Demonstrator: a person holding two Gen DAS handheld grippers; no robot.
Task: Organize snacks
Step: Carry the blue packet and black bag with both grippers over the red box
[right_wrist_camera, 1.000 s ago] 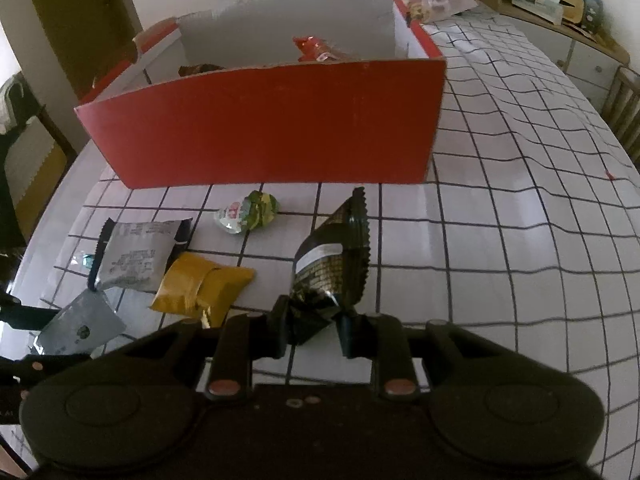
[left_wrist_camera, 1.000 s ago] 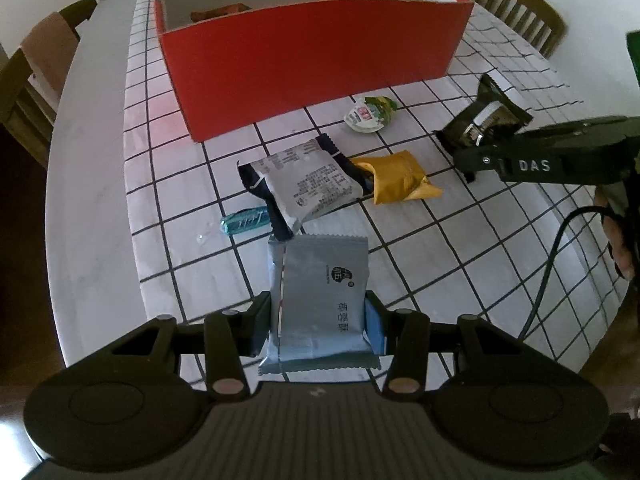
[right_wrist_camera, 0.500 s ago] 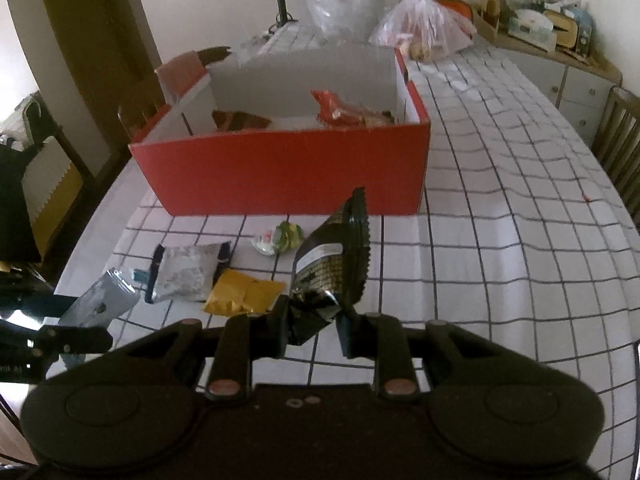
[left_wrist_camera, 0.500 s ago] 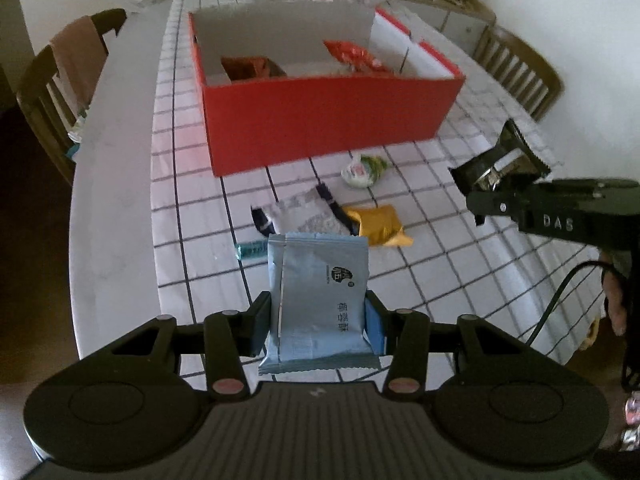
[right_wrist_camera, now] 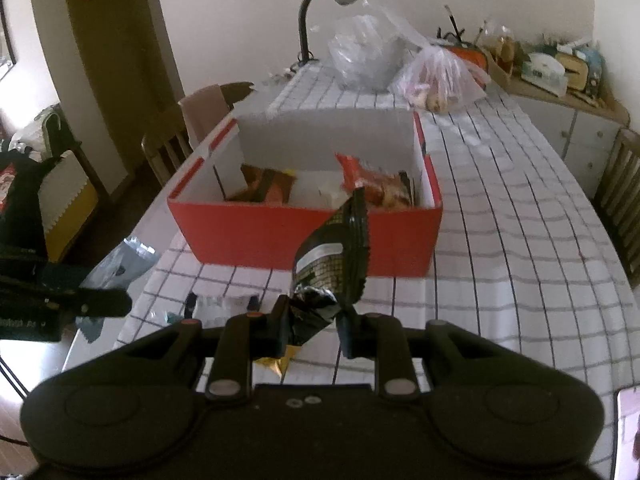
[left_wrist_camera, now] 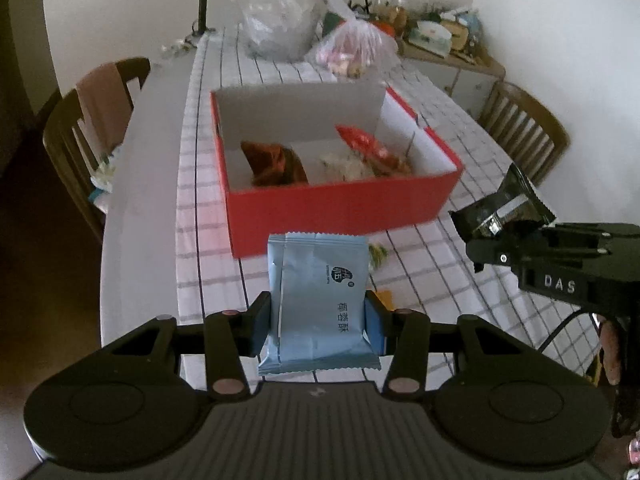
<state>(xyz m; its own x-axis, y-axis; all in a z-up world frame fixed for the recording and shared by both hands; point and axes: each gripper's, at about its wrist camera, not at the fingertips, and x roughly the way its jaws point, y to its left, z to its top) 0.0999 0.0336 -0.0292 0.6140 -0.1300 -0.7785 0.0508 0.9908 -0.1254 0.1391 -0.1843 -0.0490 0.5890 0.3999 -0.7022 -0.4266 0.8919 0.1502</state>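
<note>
One blue packet [left_wrist_camera: 320, 300] in left gripper [left_wrist_camera: 318, 322], one black packet [right_wrist_camera: 332, 260] in right gripper [right_wrist_camera: 314, 326]

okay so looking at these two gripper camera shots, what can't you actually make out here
- Left wrist view: the blue packet in the left gripper hides the loose snacks on the table behind it.
- Right wrist view: the black packet in the right gripper covers part of the red box; its print is too blurred to read.
- Both views: the box's front wall hides part of its floor.
</note>
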